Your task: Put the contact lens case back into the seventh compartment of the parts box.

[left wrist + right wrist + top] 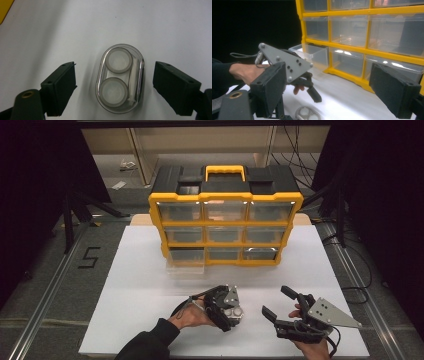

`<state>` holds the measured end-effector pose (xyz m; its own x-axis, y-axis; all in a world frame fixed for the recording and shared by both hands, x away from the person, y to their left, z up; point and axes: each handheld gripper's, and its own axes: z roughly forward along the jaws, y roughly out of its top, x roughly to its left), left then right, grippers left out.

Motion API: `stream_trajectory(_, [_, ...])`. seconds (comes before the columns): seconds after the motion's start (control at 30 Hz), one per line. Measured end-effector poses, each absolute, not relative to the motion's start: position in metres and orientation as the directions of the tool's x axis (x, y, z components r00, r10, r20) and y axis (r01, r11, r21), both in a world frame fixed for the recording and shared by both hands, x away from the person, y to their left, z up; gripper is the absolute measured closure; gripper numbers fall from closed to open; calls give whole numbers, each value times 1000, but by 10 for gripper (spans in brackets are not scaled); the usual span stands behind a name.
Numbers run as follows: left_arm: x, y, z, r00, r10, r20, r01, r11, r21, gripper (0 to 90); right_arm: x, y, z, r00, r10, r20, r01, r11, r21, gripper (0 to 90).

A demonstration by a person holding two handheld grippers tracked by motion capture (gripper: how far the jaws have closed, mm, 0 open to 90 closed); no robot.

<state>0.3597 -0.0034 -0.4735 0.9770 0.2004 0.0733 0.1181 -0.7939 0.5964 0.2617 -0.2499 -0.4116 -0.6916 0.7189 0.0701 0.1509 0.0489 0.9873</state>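
Observation:
A clear oval case (120, 78) with two round white caps lies flat on the white table. My left gripper (115, 82) points straight down over it, open, one jaw on each long side and neither touching. In the high view the case (237, 311) shows just under the left gripper (231, 316), near the front middle of the table. My right gripper (276, 301) hovers open and holds nothing to the right of it, aimed toward the left hand. In the right gripper view, the case (308, 113) sits below the left gripper's grey plate (284, 62), between my right gripper's (332, 92) spread jaws.
A yellow-framed organizer (225, 225) with clear drawers and a black top stands at the back middle. Its bottom-left drawer (186, 267) is pulled out toward me. The white table top (130, 285) stretches left of the hands. Dark floor and rails flank the table.

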Motion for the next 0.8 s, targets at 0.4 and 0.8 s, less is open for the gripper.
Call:
stream_trajectory(0.4, [360, -5, -474, 982, 180, 54, 114, -799, 591, 294, 261, -249, -412, -692, 718, 73, 155, 49, 987, 155])
stream_trajectory(0.8, [364, -6, -477, 984, 179, 7, 141, -797, 587, 436, 262, -249, -412, -691, 719, 73, 154, 48, 987, 155])
